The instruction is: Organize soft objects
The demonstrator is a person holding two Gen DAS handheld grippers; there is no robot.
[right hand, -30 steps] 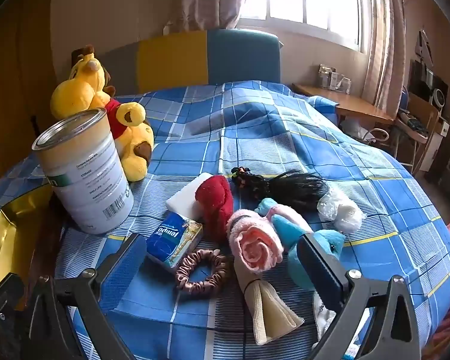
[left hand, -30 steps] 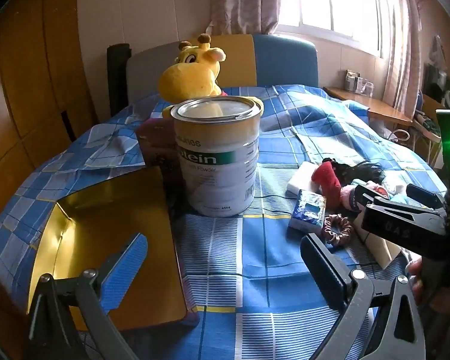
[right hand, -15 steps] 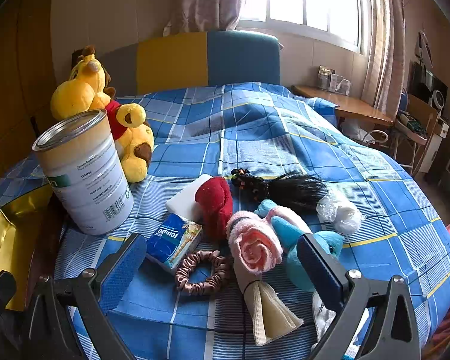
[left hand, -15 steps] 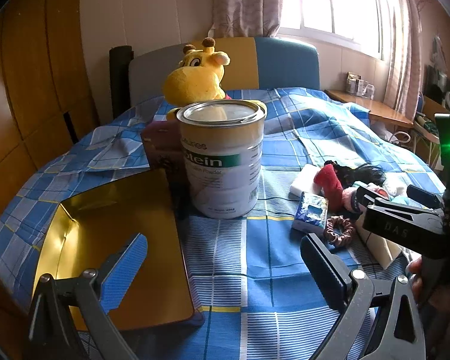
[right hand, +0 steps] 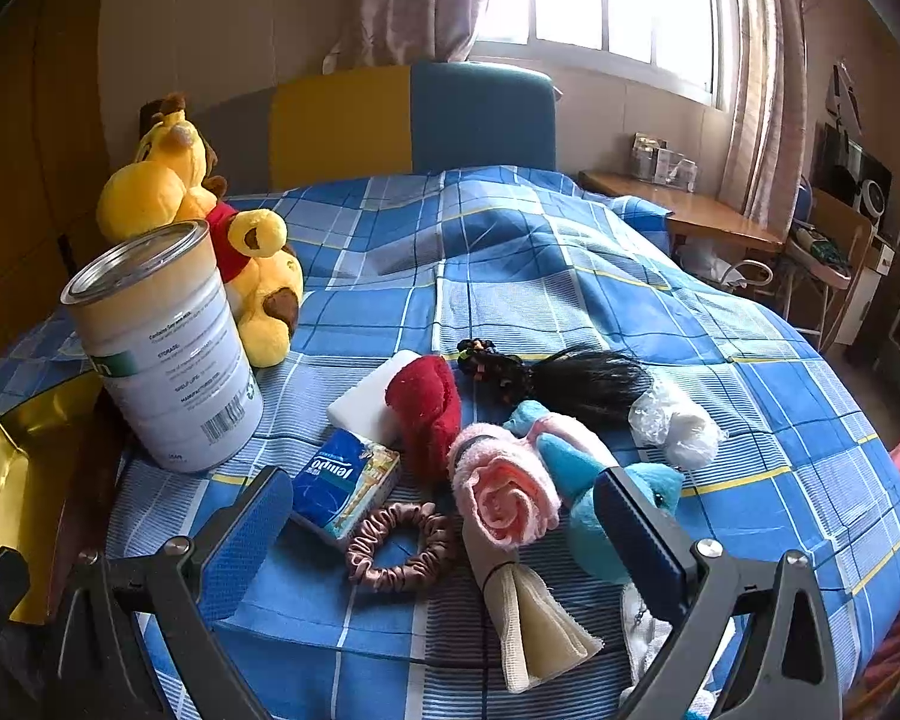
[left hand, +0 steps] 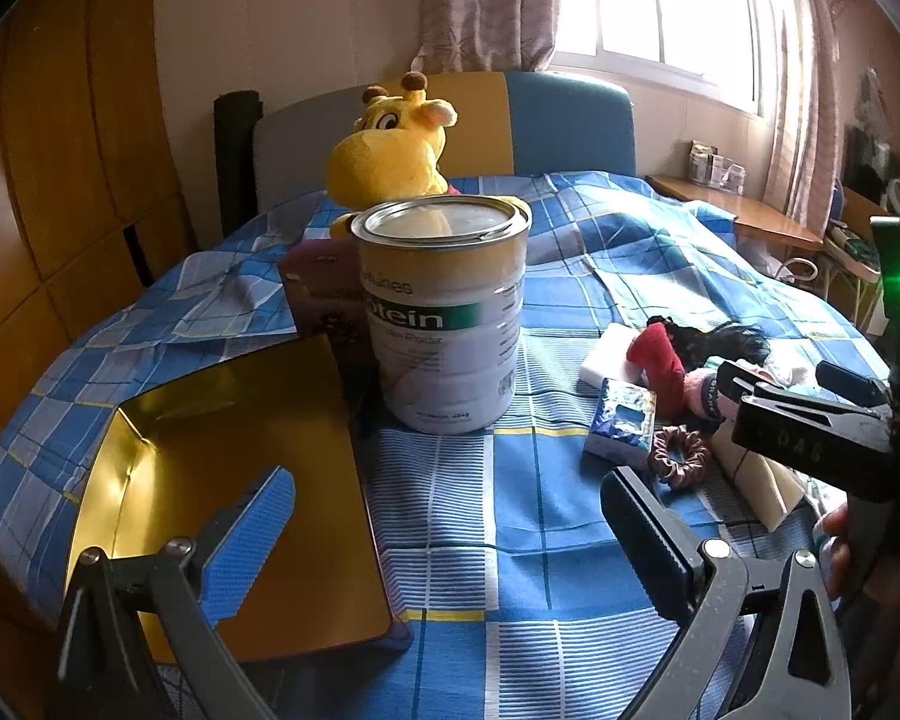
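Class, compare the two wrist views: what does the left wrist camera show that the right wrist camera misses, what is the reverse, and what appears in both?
Only the left wrist view shows the plush giraffe's face, the maroon box behind the tin, and the right gripper from outside.

Only the right wrist view shows the blue plush and the plastic-wrapped white bundle.

Both show the protein tin, gold tray, tissue pack and scrunchie.
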